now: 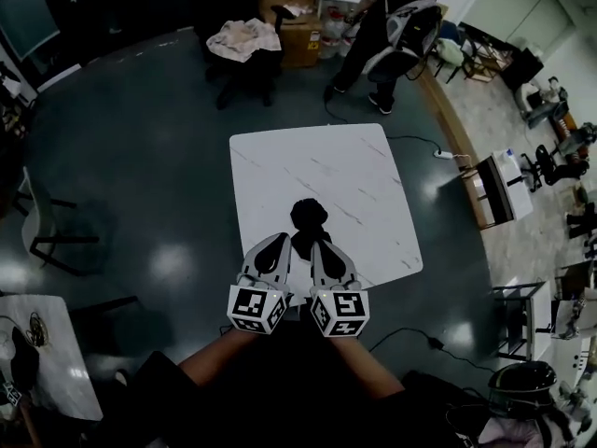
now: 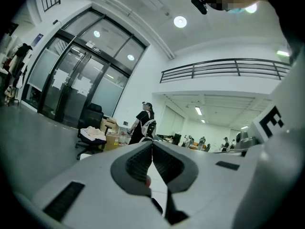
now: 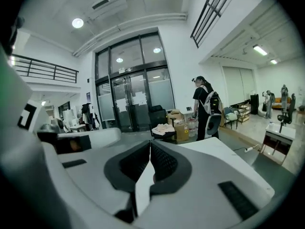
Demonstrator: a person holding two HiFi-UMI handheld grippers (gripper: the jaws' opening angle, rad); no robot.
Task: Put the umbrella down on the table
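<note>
- Black folded umbrella lies on the white marble table, about the middle of the near edge and a bit in from it.
- My left gripper has its jaws clenched together, tips touching, gripping nothing.
- Same deal for my right gripper: jaws pressed closed, nothing between them.
- Both sit side by side over the near edge, and from the head view the umbrella's near end shows between them.
- A person stands past the far right corner.

An open office hall (high-ceilinged): glass entrance doors, mezzanine railing, office chairs, cardboard boxes.
</note>
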